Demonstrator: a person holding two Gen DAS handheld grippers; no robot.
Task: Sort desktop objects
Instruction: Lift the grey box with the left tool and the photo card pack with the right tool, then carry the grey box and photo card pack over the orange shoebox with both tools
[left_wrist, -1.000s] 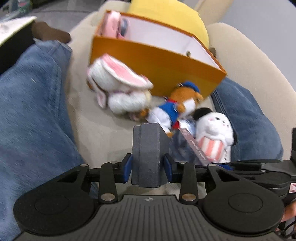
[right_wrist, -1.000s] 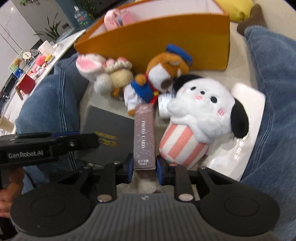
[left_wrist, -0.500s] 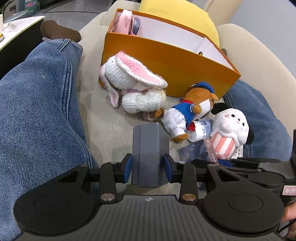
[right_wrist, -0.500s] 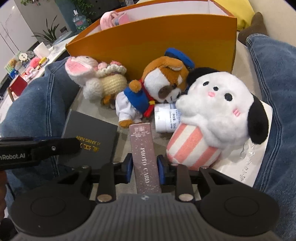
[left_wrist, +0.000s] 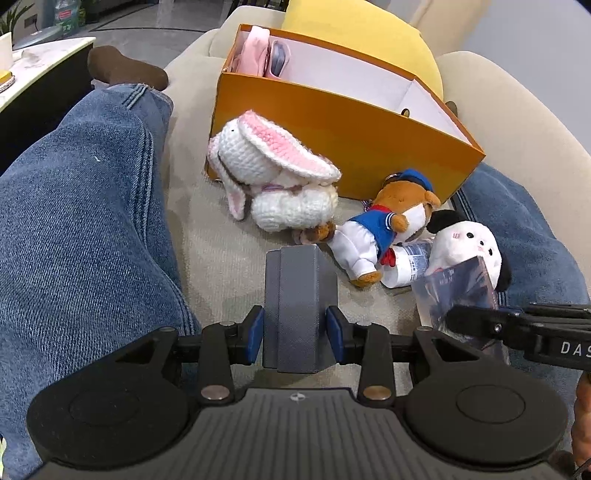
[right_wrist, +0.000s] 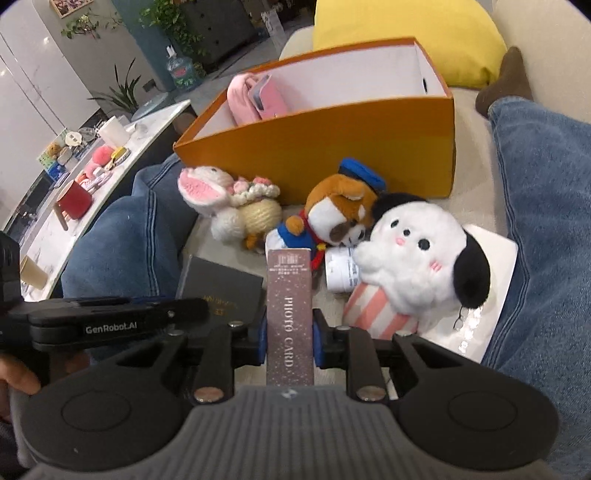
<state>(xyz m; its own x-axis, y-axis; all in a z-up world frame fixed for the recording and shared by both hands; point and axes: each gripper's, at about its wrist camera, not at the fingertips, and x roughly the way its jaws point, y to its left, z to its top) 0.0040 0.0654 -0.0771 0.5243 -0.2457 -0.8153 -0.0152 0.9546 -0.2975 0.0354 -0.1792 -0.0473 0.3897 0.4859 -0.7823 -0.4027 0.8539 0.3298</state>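
Beige upholstery of a sofa (left_wrist: 221, 254) carries everything, with a person's denim-clad legs (left_wrist: 74, 229) stretched along both sides. Between the legs stands an orange box (right_wrist: 332, 147) with a white inside, open at the top; a pink pouch (right_wrist: 255, 98) leans in its far-left corner. A yellow cushion (right_wrist: 406, 33) sits behind the box. Just in front of the box lie three soft toys close together: a crocheted white rabbit (left_wrist: 273, 173) with pink ears, a brown dog toy (right_wrist: 332, 218) in a blue sailor suit and cap, and a white puppy plush (right_wrist: 413, 254) with black ears and a striped body, resting on a flat white packet (right_wrist: 495, 280). A small white bottle (right_wrist: 343, 273) lies between dog and puppy.

A dark grey box (left_wrist: 295, 310) is clamped between the left gripper (left_wrist: 295, 328) pads, held above the sofa. The right gripper (right_wrist: 290, 343) is closed on a slim brown card box (right_wrist: 290, 306) marked PHOTO CARD, lifted clear of the toys.
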